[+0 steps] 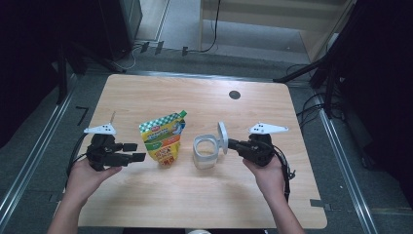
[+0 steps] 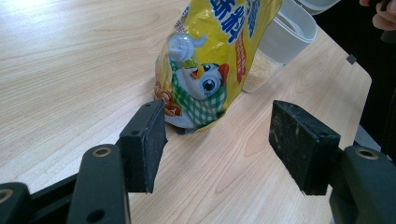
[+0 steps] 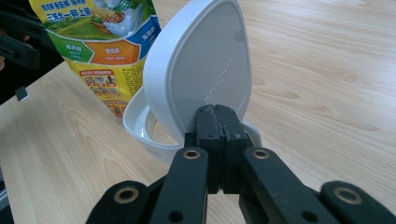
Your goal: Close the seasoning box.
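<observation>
One wooden table [image 1: 146, 92] | one yellow seasoning pouch [image 1: 164, 139] | one white container [image 1: 205, 152] | right gripper [image 3: 215, 116] clamps its one lid [image 3: 201, 70] | left gripper [image 2: 217, 140] gapes, empty.

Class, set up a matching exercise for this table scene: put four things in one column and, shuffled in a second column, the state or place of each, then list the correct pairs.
Things
1. yellow printed pouch
2. white plastic lid
3. left gripper
4. white plastic container

States
A. jaws open, nothing between them
B. uncovered on the wooden table
C. pinched at its edge by the right gripper, held tilted
D. upright between left gripper and container

Pairs: 1-D, 2-C, 3-A, 4-B
</observation>
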Available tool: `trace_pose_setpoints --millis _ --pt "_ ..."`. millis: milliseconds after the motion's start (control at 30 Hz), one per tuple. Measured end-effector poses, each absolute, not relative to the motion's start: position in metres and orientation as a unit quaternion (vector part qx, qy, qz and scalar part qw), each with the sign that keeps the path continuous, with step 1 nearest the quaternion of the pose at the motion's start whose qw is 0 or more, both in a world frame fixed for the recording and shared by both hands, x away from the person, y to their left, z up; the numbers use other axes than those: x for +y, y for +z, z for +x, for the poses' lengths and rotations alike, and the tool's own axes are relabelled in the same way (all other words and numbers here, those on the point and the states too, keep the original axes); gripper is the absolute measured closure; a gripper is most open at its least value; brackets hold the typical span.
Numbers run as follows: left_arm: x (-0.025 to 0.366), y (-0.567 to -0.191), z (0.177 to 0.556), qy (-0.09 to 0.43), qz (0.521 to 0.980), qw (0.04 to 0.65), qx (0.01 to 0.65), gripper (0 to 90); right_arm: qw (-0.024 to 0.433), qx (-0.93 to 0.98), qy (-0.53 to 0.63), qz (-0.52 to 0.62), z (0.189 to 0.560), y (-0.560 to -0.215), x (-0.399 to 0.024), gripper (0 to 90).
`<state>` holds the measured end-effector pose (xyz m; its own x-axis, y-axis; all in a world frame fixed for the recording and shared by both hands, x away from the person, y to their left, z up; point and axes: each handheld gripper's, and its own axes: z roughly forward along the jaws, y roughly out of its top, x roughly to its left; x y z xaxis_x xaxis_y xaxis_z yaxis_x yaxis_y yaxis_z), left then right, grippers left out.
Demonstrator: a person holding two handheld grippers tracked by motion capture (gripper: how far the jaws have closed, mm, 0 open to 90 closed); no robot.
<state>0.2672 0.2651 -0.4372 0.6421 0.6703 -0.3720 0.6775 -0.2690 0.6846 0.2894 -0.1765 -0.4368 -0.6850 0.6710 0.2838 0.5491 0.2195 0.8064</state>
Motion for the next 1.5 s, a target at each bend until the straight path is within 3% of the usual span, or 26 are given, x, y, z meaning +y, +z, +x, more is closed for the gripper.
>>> trace_pose_setpoints --millis 900,1500 --pt "0.264 -0.439 0.269 -0.002 0.800 0.426 0.423 37.4 0.066 0.788 0.485 0.374 0.281 -0.434 -0.166 88.6" --pt "0.261 -0.440 0.268 0.010 0.803 0.423 0.420 36.3 0.081 0.778 0.497 0.376 0.285 -0.437 -0.194 49.9"
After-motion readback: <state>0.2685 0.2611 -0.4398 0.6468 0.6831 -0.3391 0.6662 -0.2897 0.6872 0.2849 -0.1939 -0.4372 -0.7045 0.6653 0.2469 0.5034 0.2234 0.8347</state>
